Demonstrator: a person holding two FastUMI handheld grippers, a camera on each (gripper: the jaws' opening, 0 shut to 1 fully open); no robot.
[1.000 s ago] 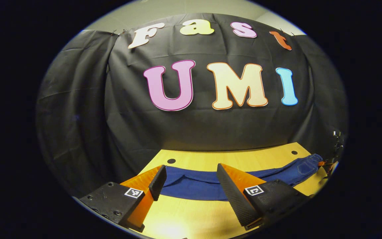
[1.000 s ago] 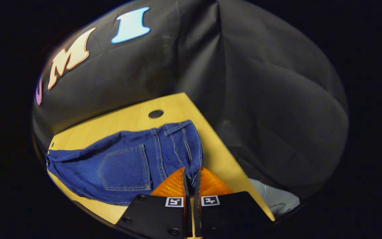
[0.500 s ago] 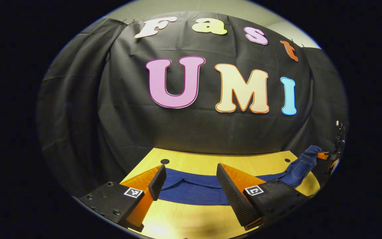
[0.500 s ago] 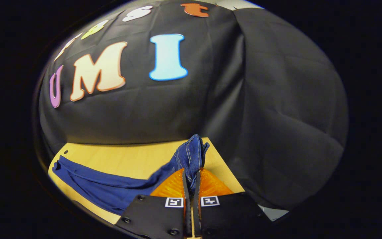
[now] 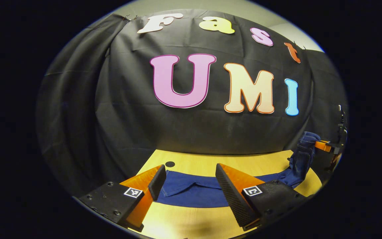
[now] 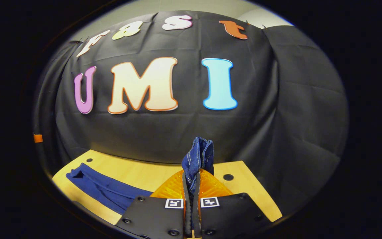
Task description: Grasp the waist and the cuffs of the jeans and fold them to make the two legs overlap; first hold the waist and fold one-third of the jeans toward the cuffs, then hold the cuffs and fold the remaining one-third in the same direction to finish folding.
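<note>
Right tool clamped on jeans waist, lifted above desk right end. Legs lie along desk toward left edge. Left tool fingers apart, hovering over cuffs. Denim soft, heavy, droops; pinch thick waistband, hems.

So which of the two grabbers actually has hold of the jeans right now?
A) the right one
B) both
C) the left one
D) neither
A: in the right gripper view the right gripper has its fingers pinched together on a bunched end of the jeans, while in the left gripper view the left gripper stands open above the cloth.
</note>
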